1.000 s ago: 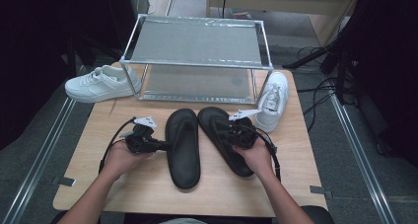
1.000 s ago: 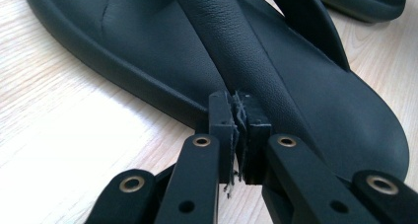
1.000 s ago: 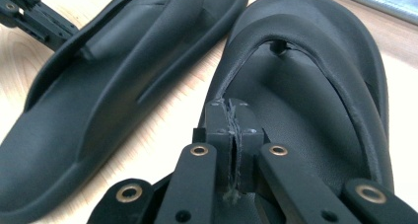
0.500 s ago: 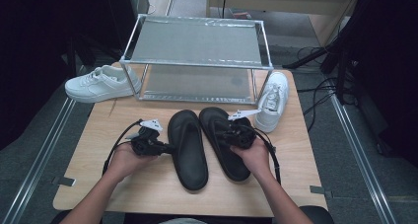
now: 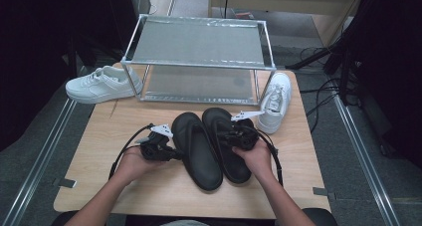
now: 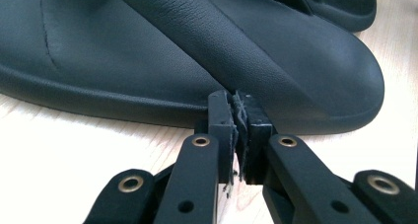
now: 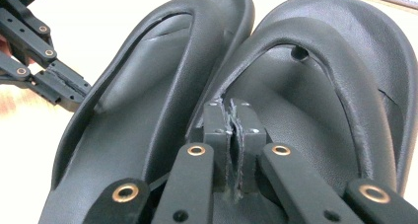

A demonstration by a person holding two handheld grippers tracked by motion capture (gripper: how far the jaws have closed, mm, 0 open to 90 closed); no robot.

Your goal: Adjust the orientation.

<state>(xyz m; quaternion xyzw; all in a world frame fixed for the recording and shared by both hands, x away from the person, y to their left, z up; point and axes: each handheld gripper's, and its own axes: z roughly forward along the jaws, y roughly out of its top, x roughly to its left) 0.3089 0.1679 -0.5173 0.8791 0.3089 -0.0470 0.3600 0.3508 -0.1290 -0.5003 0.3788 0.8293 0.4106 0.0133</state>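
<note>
2 black flip-flops are lying side by side, touching, near the middle of the wooden table (image 5: 99,151), matte, with smooth leather-like straps. The left gripper (image 6: 239,110), jaws pressed together, is touching the left flip-flop (image 5: 196,149) at its outer edge. The right gripper (image 7: 230,116) is pinching the right flip-flop (image 5: 230,146) by its strap.

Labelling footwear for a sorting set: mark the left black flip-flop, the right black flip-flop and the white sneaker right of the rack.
left black flip-flop (image 5: 199,149), high view, on its footbed.
right black flip-flop (image 5: 219,124), high view, on its toe end.
white sneaker (image 5: 275,102), high view, on its laced upper.
</note>
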